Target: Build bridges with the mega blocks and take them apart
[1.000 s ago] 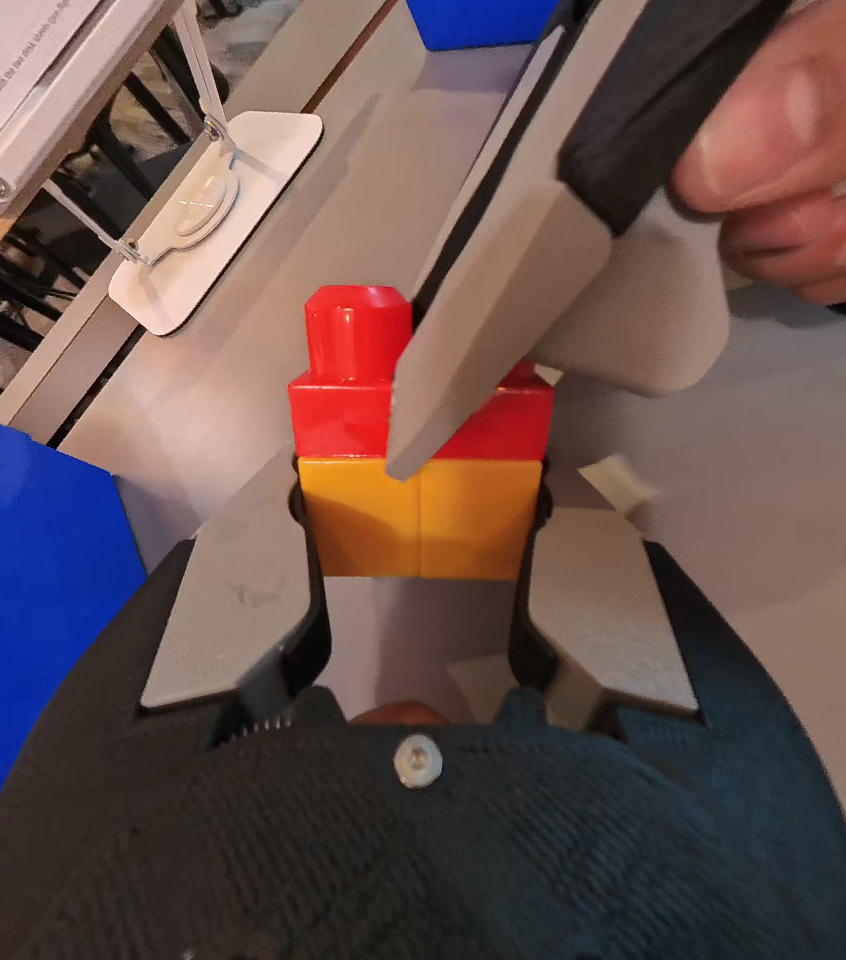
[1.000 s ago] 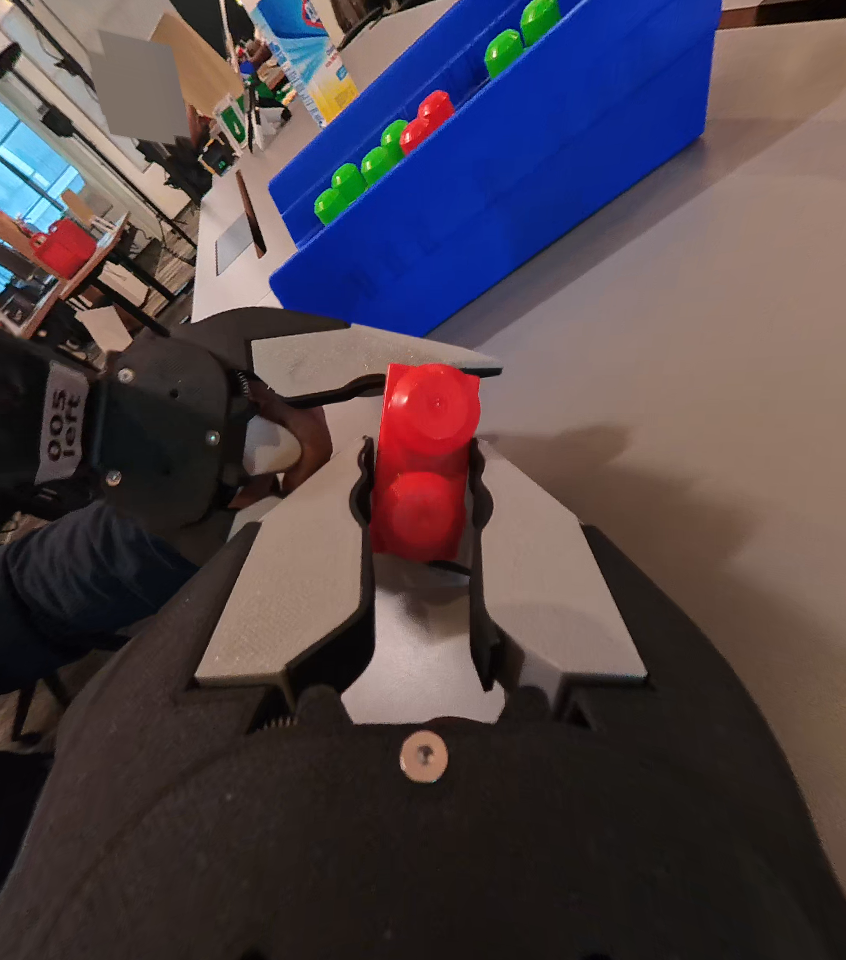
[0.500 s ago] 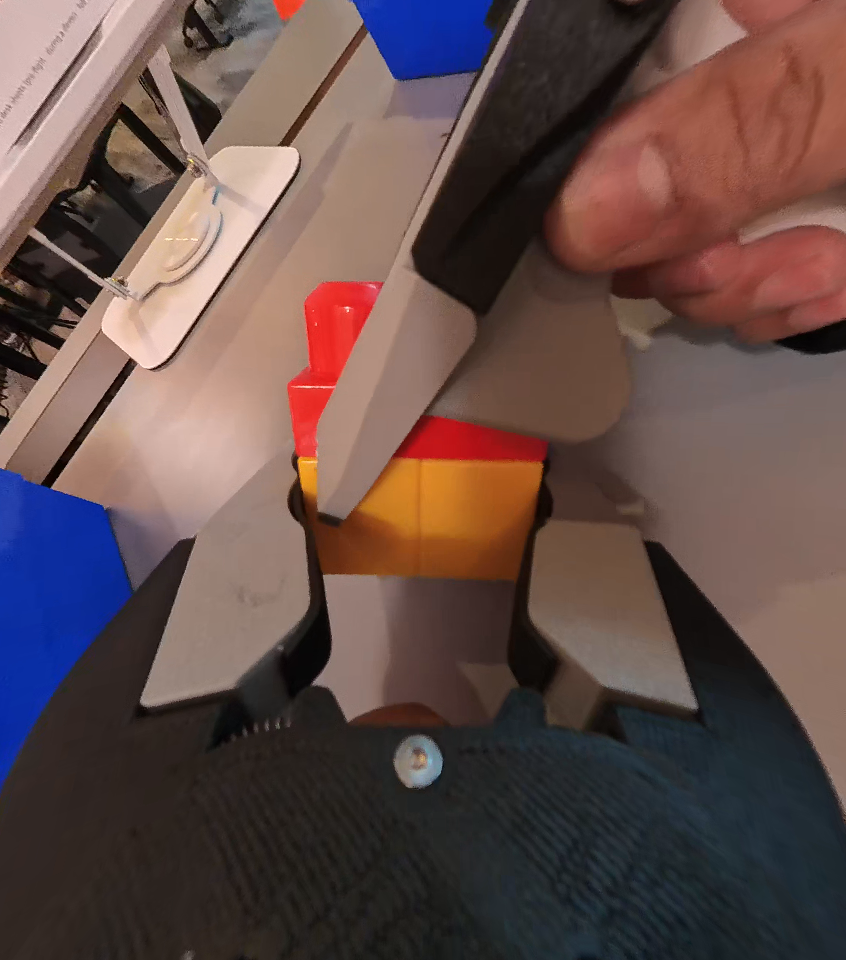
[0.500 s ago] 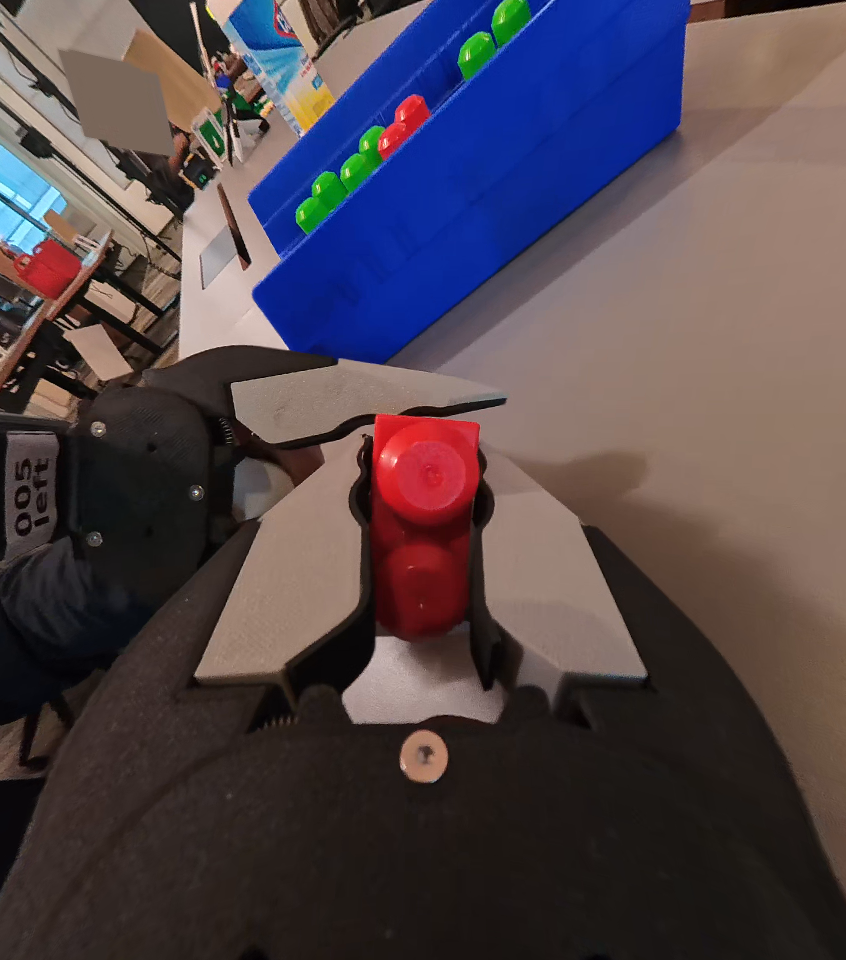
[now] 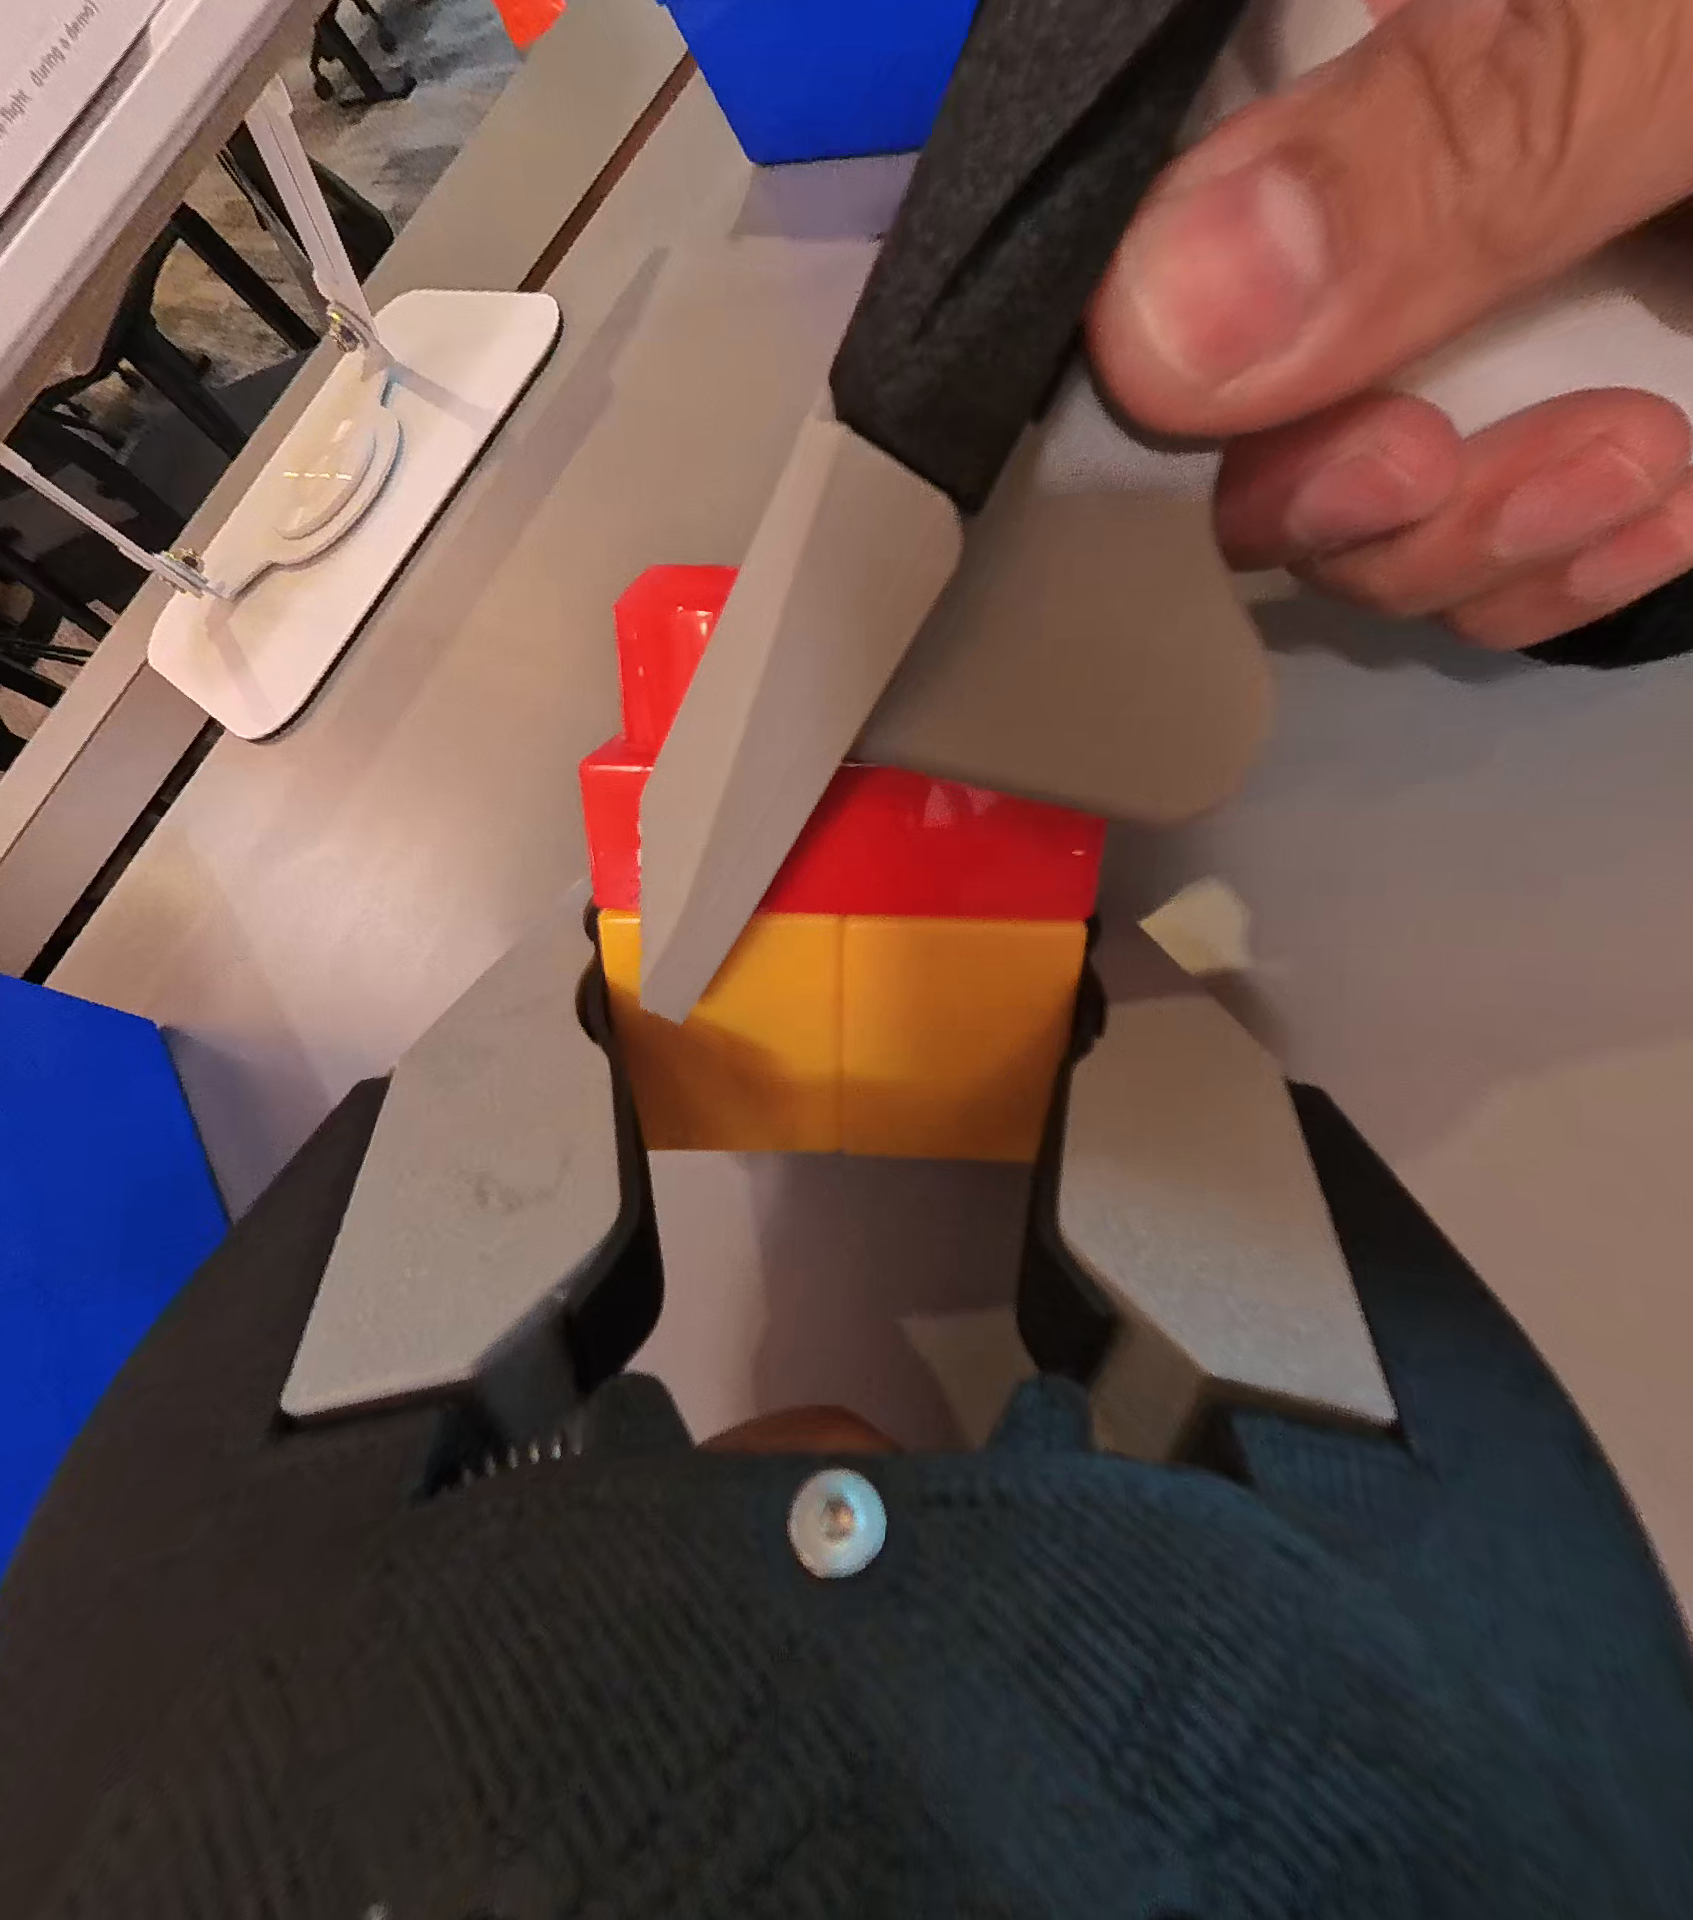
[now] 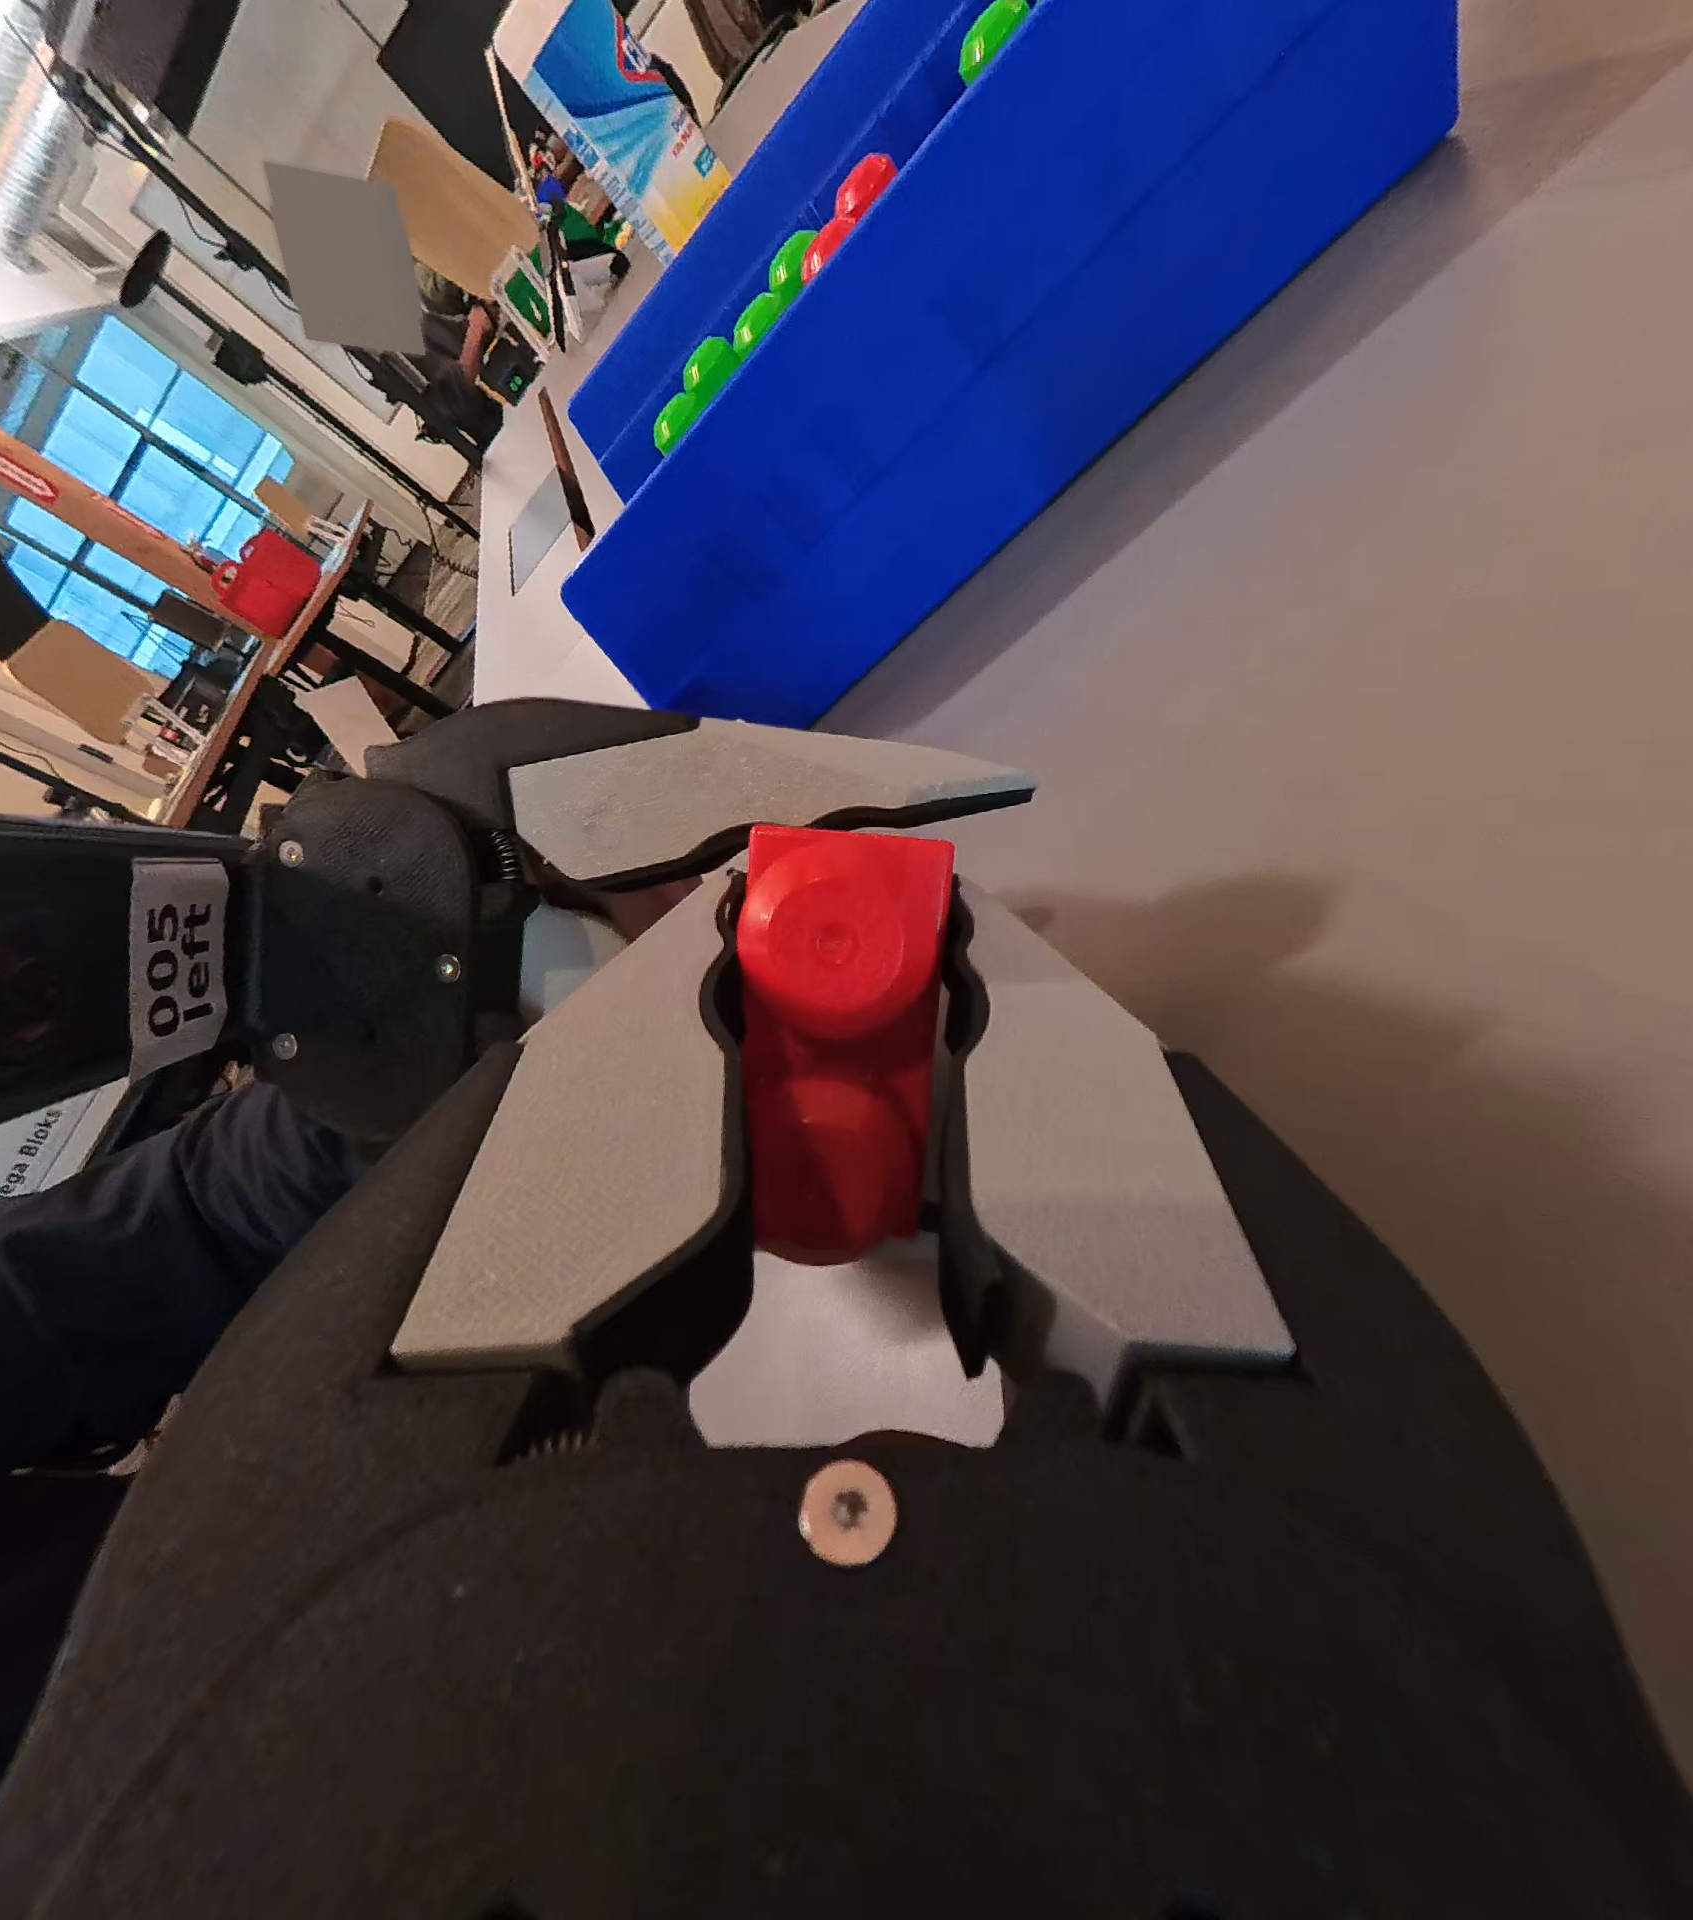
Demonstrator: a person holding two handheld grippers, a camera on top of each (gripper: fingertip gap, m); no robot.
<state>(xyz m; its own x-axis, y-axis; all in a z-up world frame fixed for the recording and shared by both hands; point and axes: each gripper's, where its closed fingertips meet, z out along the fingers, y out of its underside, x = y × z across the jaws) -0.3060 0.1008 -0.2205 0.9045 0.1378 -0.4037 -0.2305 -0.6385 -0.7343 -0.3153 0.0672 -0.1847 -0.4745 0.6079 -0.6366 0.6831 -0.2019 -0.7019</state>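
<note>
A blue bin [image 6: 1029, 416] sits on the grey table [image 6: 1444, 727], with a red bag [image 6: 265, 582] far behind it.

Black textured gripper [image 5: 840, 1023] bodies, grey fingers [image 5: 468, 1195], silver screws [image 5: 837, 1522], dark sleeve [image 6: 94, 1268].

Daylight is coming through a gridded window [image 6: 130, 488] at the far left, and wooden tables [image 6: 302, 613] are standing beyond the pale grey desk [image 6: 1444, 644]
</note>
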